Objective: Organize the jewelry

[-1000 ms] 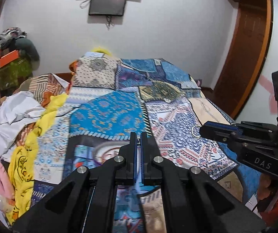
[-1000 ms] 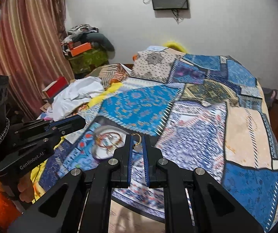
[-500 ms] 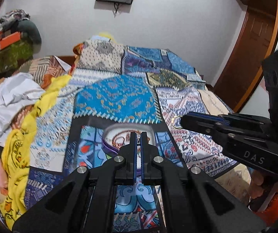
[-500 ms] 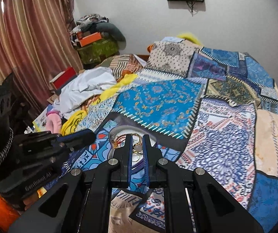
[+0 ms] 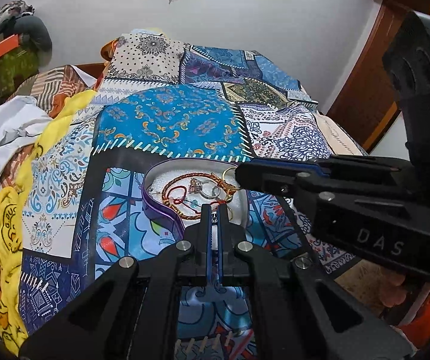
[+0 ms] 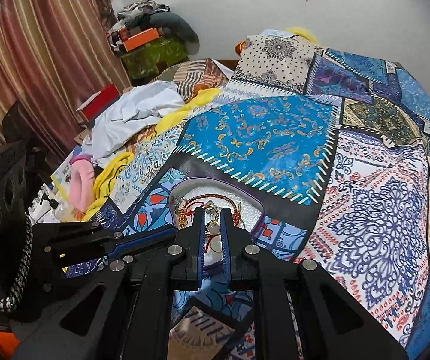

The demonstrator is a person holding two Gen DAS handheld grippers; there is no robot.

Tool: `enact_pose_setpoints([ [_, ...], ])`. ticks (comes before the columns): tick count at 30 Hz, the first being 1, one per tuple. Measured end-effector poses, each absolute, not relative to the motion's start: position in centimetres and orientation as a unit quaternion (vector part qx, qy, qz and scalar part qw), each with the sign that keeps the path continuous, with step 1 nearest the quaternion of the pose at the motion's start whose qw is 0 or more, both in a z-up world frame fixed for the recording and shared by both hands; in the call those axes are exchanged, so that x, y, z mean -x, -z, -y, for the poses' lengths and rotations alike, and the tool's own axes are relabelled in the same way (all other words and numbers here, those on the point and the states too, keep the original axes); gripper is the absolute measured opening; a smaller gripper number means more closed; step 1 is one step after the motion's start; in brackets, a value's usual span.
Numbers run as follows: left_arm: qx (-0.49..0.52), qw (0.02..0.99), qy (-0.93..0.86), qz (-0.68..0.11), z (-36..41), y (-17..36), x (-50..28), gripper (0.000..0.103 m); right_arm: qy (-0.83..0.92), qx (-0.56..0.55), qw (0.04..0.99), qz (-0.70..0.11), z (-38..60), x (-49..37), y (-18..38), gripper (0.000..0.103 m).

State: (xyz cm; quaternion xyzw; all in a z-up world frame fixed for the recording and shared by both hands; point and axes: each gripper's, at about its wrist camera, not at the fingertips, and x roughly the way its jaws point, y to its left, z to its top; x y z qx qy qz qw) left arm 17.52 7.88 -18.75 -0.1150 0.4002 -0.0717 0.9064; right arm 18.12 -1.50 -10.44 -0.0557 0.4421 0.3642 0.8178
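A purple-rimmed tray [image 5: 161, 208] [image 6: 258, 210] with a white foam lining lies on the patchwork bedspread [image 5: 170, 120]. In it lie a brown braided bracelet [image 5: 185, 178], a red cord bracelet [image 5: 174, 199] and a silver ring with a stone [image 5: 198, 186]. My left gripper [image 5: 214, 211] [image 6: 171, 231] is shut and empty, just above the tray's near edge. My right gripper [image 5: 238, 176] [image 6: 213, 214] is shut on a thin gold hoop [image 5: 228, 174], which it holds over the tray's far right rim.
A heap of white [image 5: 1, 132] and yellow cloth [image 5: 7, 228] lies along the bed's left side, with a pink item [image 6: 80, 180] beside it. Boxes and clothes are stacked in the back corner [image 6: 149, 45]. A wooden door [image 5: 365, 96] stands to the right.
Both grippers have come down and closer to the tray, which now fills more of each view. The right gripper brought the gold hoop from beside the tray to its rim.
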Motion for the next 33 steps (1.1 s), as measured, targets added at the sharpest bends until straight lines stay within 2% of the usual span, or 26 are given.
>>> enact_pose_setpoints([
  [15, 0.113, 0.906, 0.053, -0.404, -8.6, 18.8, -17.4, 0.001, -0.366, 0.043, 0.796, -0.48, 0.4, -19.3, 11.9, 0.01],
  [16, 0.111, 0.907, 0.05, -0.403, -8.7, 18.7, -17.3, 0.002, -0.367, 0.046, 0.795, -0.481, 0.3, -19.3, 11.9, 0.011],
  [21, 0.103, 0.912, 0.031, -0.396, -9.2, 17.9, -16.5, 0.002, -0.367, 0.055, 0.8, -0.472, 0.4, -18.6, 11.2, 0.03],
  [26, 0.104, 0.918, 0.017, -0.382, -9.7, 16.4, -15.7, 0.008, -0.361, 0.062, 0.816, -0.448, 1.1, -17.8, 9.3, 0.031],
  [33, 0.087, 0.937, 0.007, -0.338, -9.1, 12.0, -13.9, 0.011, -0.347, 0.057, 0.852, -0.387, 3.3, -15.7, 4.8, 0.031],
])
